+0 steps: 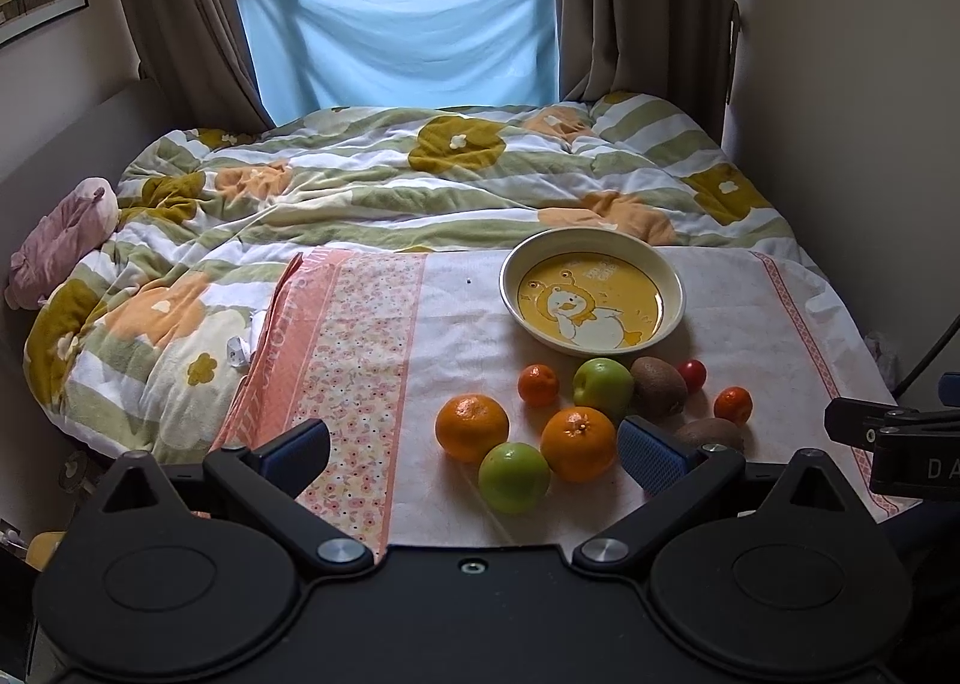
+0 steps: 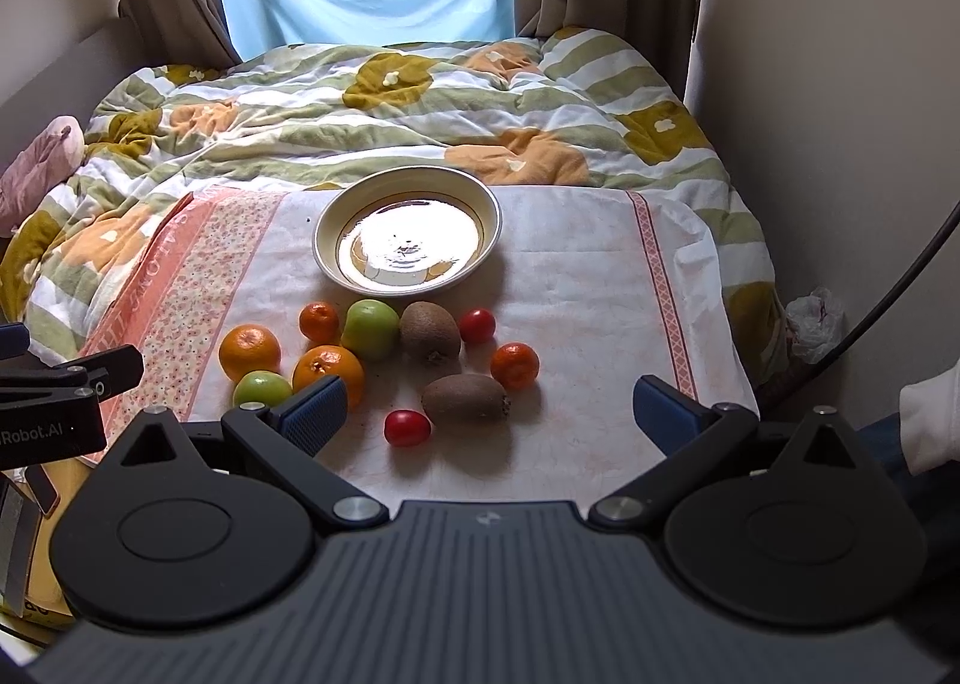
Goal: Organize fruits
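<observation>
A cream plate (image 1: 673,281) (image 2: 487,204) with a yellow duck picture stands empty on the cloth. In front of it lie loose fruits: oranges (image 1: 471,427) (image 2: 249,351), green apples (image 1: 602,387) (image 2: 371,327), kiwis (image 1: 657,386) (image 2: 465,397), small mandarins (image 1: 538,384) (image 2: 515,365) and red tomatoes (image 1: 692,374) (image 2: 407,427). My left gripper (image 1: 474,447) is open and empty, near the front oranges and apple. My right gripper (image 2: 489,411) is open and empty, with a tomato and a kiwi just ahead between its fingers.
The fruit lies on a white and pink cloth (image 1: 360,336) (image 2: 600,276) over a table by a bed with a flowered quilt (image 1: 360,186). Walls stand close on the right. The other gripper shows at each view's edge (image 1: 888,438) (image 2: 54,402).
</observation>
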{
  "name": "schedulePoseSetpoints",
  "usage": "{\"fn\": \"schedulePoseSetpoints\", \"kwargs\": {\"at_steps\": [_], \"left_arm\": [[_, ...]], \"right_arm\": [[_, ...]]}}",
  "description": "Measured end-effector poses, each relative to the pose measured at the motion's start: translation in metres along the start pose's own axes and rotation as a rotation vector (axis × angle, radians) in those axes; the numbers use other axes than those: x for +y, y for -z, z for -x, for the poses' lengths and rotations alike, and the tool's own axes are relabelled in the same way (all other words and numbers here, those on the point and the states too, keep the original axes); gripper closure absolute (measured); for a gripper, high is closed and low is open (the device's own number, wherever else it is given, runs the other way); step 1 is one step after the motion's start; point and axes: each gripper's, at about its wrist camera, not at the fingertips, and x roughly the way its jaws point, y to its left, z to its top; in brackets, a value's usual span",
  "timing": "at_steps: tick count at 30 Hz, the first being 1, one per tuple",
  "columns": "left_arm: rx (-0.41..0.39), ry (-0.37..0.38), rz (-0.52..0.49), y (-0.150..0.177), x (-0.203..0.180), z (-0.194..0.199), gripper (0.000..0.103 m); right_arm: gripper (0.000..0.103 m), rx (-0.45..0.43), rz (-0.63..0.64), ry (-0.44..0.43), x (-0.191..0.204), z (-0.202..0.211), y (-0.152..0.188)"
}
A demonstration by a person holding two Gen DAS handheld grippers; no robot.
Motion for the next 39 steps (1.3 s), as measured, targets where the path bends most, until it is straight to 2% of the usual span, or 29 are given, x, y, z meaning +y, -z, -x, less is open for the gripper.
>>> {"fn": "schedulePoseSetpoints", "kwargs": {"at_steps": [22,30,39], "left_arm": [[-0.014,-0.001,-0.01,-0.003,-0.003,0.004,0.0],[-0.009,0.024,-0.008,-0.004,-0.003,0.003,0.0],[-0.004,0.009,-0.06,0.009,-0.011,-0.031,0.0]], "right_arm": [[0.0,-0.005,-0.001,-0.002,0.001,0.004,0.0],[0.0,0.014,-0.018,-0.012,-0.004,0.008,-0.01],[0.0,0.069,-0.059,-0.06,-0.02,-0.036,0.007]]}}
